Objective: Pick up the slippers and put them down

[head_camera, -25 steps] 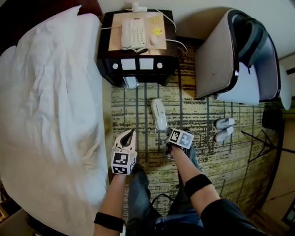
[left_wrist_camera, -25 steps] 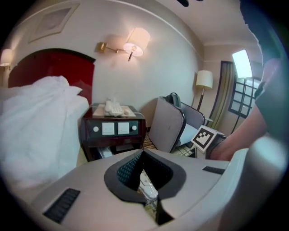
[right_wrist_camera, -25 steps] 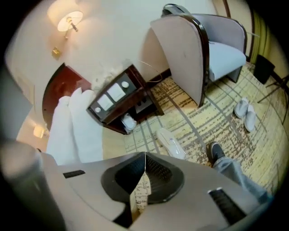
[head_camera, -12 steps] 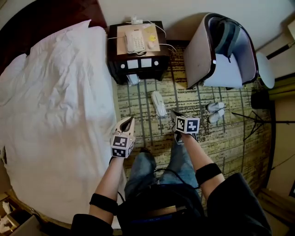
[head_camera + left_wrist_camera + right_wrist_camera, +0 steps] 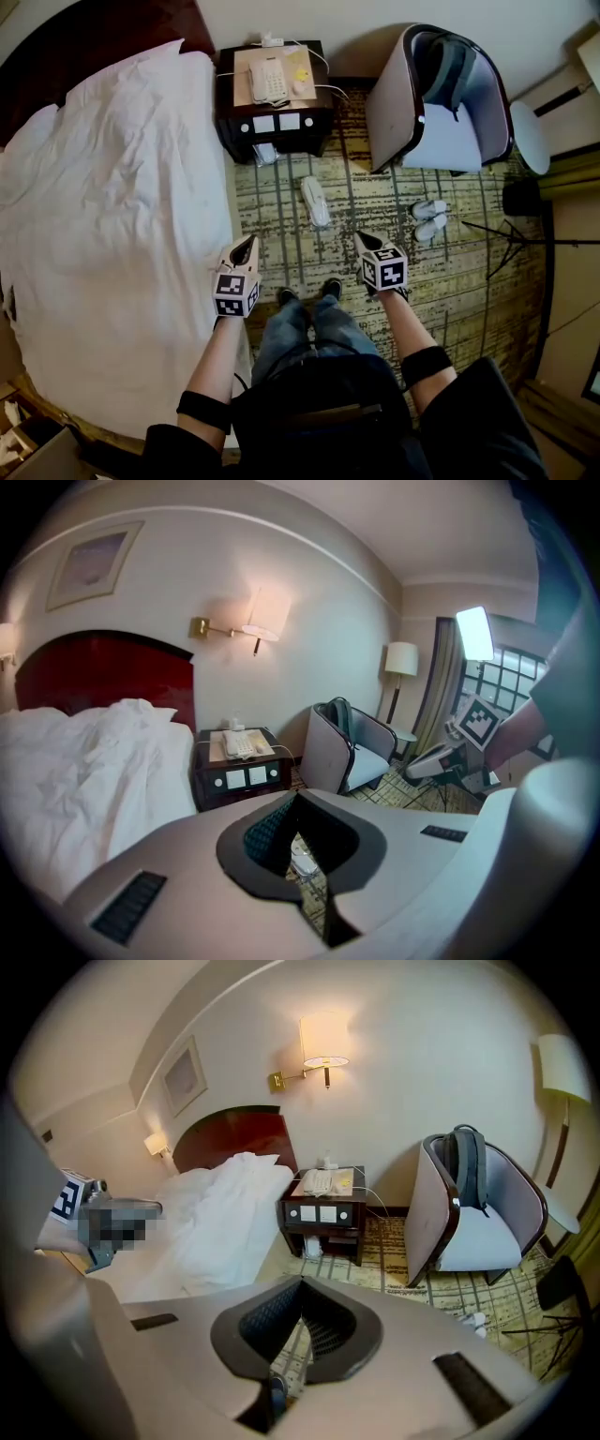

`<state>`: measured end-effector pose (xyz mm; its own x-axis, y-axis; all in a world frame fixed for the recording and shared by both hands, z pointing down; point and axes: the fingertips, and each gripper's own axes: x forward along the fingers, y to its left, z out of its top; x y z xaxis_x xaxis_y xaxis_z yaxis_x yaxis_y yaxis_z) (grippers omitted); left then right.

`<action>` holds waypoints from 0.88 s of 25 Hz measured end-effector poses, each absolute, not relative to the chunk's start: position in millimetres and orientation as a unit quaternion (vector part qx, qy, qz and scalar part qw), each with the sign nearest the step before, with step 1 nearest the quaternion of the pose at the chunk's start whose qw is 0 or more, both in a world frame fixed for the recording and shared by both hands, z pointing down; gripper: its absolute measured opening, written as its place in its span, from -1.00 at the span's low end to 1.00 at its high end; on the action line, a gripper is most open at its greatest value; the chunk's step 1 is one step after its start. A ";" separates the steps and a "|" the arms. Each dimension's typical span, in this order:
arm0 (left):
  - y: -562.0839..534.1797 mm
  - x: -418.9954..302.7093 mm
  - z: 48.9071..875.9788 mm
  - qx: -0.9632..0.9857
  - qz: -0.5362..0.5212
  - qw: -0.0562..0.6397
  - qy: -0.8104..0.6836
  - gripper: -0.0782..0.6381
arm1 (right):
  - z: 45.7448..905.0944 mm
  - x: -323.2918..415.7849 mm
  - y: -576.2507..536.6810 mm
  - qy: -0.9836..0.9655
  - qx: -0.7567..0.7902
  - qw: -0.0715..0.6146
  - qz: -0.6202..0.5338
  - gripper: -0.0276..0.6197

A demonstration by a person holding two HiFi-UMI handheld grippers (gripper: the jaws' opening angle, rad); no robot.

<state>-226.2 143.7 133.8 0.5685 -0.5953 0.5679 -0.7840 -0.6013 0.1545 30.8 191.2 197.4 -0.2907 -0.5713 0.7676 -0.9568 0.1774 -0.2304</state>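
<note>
left tool (image 5: 246, 246): shut tight with nothing in it. It is up in the air, just beside the edge of the bed (image 5: 112, 216).
right tool (image 5: 363, 238): shut tight too, and it holds nothing. It is up in the air over the carpet (image 5: 281, 202), on the other side of the person's legs (image 5: 309, 328).
chair (image 5: 389, 103): a grey backpack (image 5: 448, 66) sits in it and leans on its back.
table (image 5: 228, 122): dark and small, by the wall, between the bed and the chair. A white phone (image 5: 265, 82) is on top, with a small yellow thing (image 5: 300, 75) next to it. Something white (image 5: 265, 155) is tucked in the low part; I cannot tell what it is.
bed: big, with a white crumpled blanket.
in the way: the person's dark shoes (image 5: 332, 288) stand on the carpet between the two tools.
stand (image 5: 506, 248): thin and black, off to the side past the right tool.
slipper (image 5: 315, 201): white and long. It lies flat on the carpet ahead of both tools, between them and the table. Neither tool touches it. I cannot tell if it is one slipper or two stacked.
white pair (image 5: 429, 219): two more small white slippers lie side by side next to the chair, well apart from the tools.
</note>
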 end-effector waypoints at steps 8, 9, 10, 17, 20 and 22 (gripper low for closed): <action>180.1 -228.7 123.5 0.842 0.236 0.195 -0.443 -0.78 | 182.2 64.6 231.7 -0.737 0.520 0.241 0.359 -0.91; 185.8 -227.9 122.2 0.842 0.237 0.197 -0.443 -0.78 | 181.6 68.8 235.3 -0.736 0.522 0.239 0.360 -0.91; 190.2 -226.5 120.3 0.841 0.237 0.199 -0.443 -0.78 | 180.5 72.5 236.9 -0.734 0.524 0.235 0.362 -0.91; 201.0 -214.6 121.9 0.841 0.235 0.199 -0.446 -0.78 | 172.9 83.2 241.1 -0.736 0.529 0.215 0.364 -0.91; 202.4 -207.6 120.1 0.842 0.233 0.195 -0.445 -0.78 | 170.5 83.5 243.6 -0.738 0.529 0.207 0.365 -0.91; 203.1 -203.1 118.1 0.844 0.233 0.192 -0.443 -0.78 | 169.9 83.4 245.8 -0.739 0.527 0.203 0.368 -0.91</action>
<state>-203.1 203.1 118.1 0.4985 -0.6594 0.5627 -0.8377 -0.5335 0.1170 83.4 245.8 169.9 -0.3621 -0.6291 0.6879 -0.9281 0.1747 -0.3288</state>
